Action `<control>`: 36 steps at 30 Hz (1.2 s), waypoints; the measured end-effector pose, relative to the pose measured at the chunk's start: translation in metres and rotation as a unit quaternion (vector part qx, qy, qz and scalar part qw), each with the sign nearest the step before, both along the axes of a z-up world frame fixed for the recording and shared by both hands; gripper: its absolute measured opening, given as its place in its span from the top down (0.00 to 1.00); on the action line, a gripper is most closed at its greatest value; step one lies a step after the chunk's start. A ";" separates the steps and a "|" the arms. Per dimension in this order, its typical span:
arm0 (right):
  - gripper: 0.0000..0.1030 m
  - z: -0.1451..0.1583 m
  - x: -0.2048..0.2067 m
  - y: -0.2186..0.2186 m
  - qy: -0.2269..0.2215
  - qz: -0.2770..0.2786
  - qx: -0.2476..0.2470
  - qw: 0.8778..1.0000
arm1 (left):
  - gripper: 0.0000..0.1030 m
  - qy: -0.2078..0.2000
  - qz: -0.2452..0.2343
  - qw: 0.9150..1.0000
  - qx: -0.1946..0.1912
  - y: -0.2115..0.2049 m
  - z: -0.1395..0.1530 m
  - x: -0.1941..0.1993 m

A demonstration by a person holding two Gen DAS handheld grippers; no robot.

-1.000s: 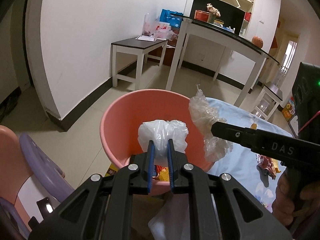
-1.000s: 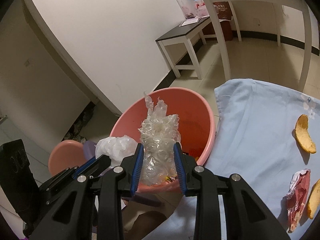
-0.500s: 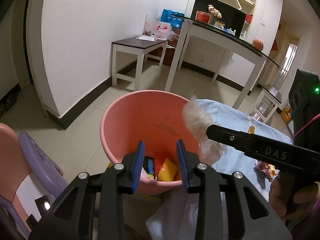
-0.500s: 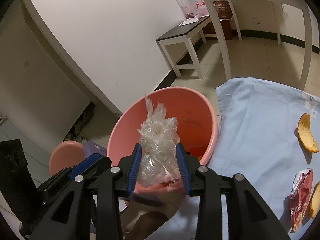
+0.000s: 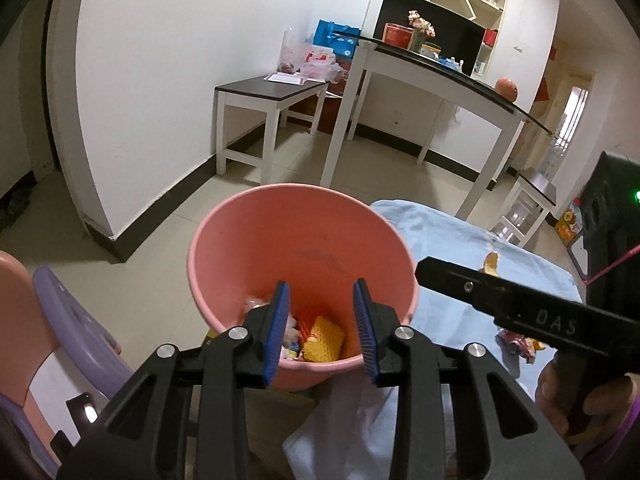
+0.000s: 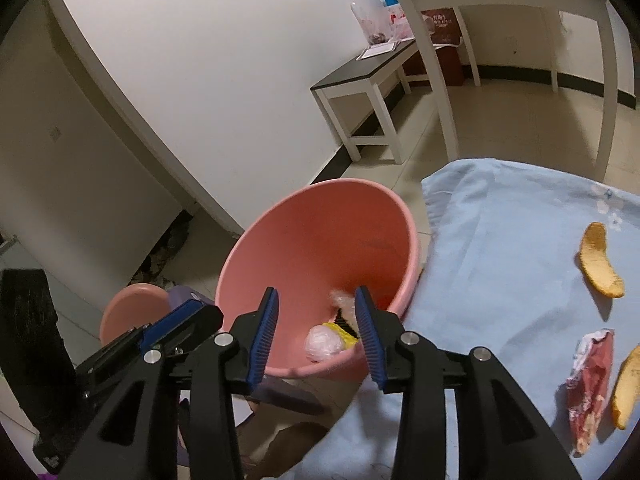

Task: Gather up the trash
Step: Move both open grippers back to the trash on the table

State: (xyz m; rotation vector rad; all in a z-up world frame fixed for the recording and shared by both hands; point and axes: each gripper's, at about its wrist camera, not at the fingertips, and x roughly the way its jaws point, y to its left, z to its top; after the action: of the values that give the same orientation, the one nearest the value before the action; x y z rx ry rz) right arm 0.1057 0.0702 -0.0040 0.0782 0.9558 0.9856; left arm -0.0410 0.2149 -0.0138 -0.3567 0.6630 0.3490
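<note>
White walls and pale floor tiles surround a pink bucket (image 6: 320, 240) that stands on the floor, touching the left edge of a surface under a light blue cloth (image 6: 500, 240); what carries the cloth I cannot tell. Both tools hang over the bucket. The left hand-held gripper (image 5: 320, 328) is spread wide and holds nothing; the right hand-held gripper (image 6: 318, 332) is also wide and empty. Inside the bucket lie a crumpled plastic ball (image 6: 323, 342) and yellow scraps.

On the cloth, toward its right edge, trash is left: one orange peel (image 6: 600, 268) farther back, a torn red wrapper (image 6: 590, 388) near the front, and a second peel (image 6: 628, 388) just beside it. I judge the wrapper light, thin and slippery, best pinched at a raised crumpled fold. The peels look curved and fairly stiff; closing across the narrow middle should hold them.
</note>
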 end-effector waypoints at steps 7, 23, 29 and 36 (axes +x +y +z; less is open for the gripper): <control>0.62 0.005 0.000 -0.033 -0.020 -0.025 -0.008 0.999 | 0.68 -0.002 -0.013 0.999 -0.030 -0.010 -0.001 0.007; 0.62 0.013 0.005 -0.162 -0.066 -0.131 -0.026 0.989 | 0.68 0.010 -0.094 0.995 -0.015 -0.077 -0.002 0.035; 0.62 0.003 0.013 -0.210 -0.067 -0.177 -0.034 0.981 | 0.68 0.021 -0.132 0.991 -0.027 -0.106 -0.007 0.051; 0.62 -0.011 0.023 -0.244 -0.052 -0.207 -0.037 0.976 | 0.68 0.040 -0.171 0.984 -0.040 -0.142 -0.016 0.074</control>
State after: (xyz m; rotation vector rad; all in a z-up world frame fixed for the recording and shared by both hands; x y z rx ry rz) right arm 0.1292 -0.1739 -0.0147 0.1559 0.8349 0.5628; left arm 0.0330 0.0730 -0.0301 -0.3003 0.8041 0.0095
